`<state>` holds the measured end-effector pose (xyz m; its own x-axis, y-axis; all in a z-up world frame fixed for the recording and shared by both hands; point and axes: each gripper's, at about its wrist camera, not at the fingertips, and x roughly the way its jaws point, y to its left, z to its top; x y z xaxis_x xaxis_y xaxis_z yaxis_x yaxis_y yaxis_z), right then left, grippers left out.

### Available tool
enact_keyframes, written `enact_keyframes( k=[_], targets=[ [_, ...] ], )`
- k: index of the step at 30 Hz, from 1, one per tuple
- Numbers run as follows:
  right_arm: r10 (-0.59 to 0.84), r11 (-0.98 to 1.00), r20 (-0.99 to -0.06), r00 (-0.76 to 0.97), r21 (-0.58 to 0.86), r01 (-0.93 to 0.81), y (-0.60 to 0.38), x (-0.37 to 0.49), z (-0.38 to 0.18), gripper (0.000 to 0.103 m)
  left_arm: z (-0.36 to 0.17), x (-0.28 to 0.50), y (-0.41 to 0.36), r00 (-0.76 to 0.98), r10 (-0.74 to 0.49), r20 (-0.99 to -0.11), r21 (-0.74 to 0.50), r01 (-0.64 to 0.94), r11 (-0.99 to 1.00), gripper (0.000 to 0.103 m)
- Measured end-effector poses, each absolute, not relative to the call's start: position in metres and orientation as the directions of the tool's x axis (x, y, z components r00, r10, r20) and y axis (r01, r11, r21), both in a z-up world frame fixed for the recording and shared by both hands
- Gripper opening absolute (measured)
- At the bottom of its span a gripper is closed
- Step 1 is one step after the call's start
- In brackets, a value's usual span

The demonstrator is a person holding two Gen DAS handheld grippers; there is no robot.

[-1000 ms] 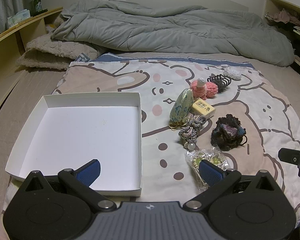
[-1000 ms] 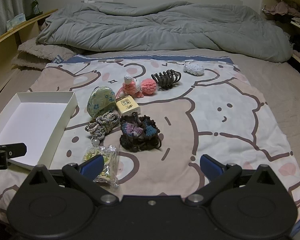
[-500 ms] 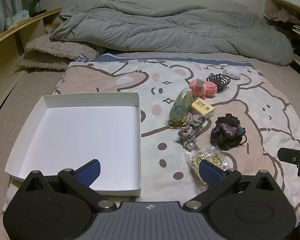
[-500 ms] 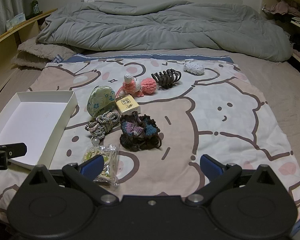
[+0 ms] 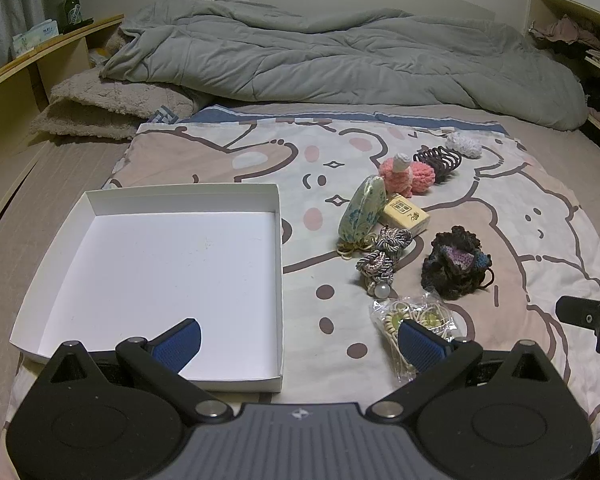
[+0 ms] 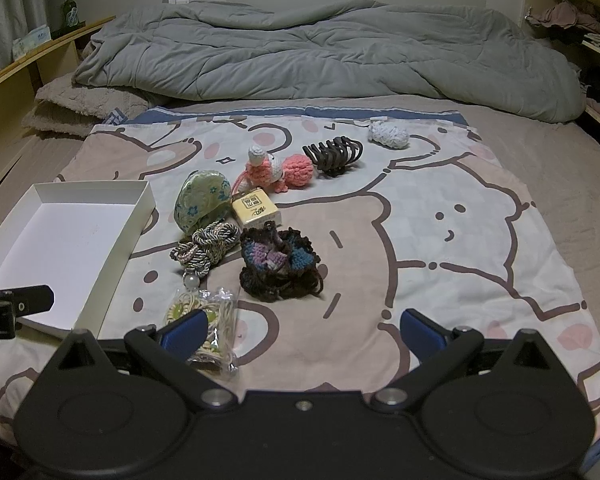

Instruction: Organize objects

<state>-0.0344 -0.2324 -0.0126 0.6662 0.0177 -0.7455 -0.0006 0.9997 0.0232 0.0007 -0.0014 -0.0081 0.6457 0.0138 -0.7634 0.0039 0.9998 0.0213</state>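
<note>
An empty white box (image 5: 80,240) (image 6: 142,204) lies on the cartoon-print sheet at the left. Right of it sit a green floral pouch (image 5: 360,212) (image 6: 202,202), a yellow card box (image 5: 406,214) (image 6: 255,209), a braided cord (image 5: 382,256) (image 6: 206,246), a dark crochet scrunchie (image 5: 456,262) (image 6: 280,266), a clear bag of hair ties (image 5: 414,320) (image 6: 204,320), a pink crochet toy (image 5: 406,174) (image 6: 278,170), a black claw clip (image 5: 438,160) (image 6: 334,154) and a white knit piece (image 5: 464,144) (image 6: 388,135). My left gripper (image 5: 298,340) is open above the box's near right corner. My right gripper (image 6: 302,330) is open, just short of the scrunchie.
A rumpled grey duvet (image 5: 340,60) covers the far half of the bed, with a beige fleece blanket (image 5: 112,108) at its left. Wooden shelving (image 5: 32,64) holding a green bottle (image 5: 70,6) runs along the left; another shelf (image 5: 580,24) with clothes stands at the right.
Both views have shifted only slightly; the objects sit a little lower and nearer in the frames. Both grippers stay open and nothing has been taken hold of.
</note>
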Motion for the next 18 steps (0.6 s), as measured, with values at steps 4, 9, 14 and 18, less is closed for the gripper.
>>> enact_keyframes(
  k=[4,9,14,18],
  targets=[
    [0.018,1.000,-0.745,0.666,0.023,0.000,-0.2325,-0.0347,-0.0128,0.103,-0.0080,0.0008,-0.0013,0.645,0.014,-0.764,0.021,0.004,1.000,0.103],
    [0.018,1.000,-0.746,0.666,0.024,-0.001,-0.2326,-0.0340,-0.0122,0.103,-0.0078,0.0009,-0.0013,0.645,0.014,-0.764,0.022,0.004,1.000,0.103],
    [0.018,1.000,-0.748,0.663,0.025,0.000,-0.2322,-0.0362,-0.0134,0.103,-0.0076,0.0011,-0.0012,0.645,0.014,-0.764,0.022,0.004,1.000,0.103],
    [0.019,1.000,-0.748,0.664,0.025,0.000,-0.2323,-0.0350,-0.0129,0.103,-0.0074,0.0011,-0.0010,0.645,0.014,-0.764,0.021,0.004,1.000,0.103]
  ],
)
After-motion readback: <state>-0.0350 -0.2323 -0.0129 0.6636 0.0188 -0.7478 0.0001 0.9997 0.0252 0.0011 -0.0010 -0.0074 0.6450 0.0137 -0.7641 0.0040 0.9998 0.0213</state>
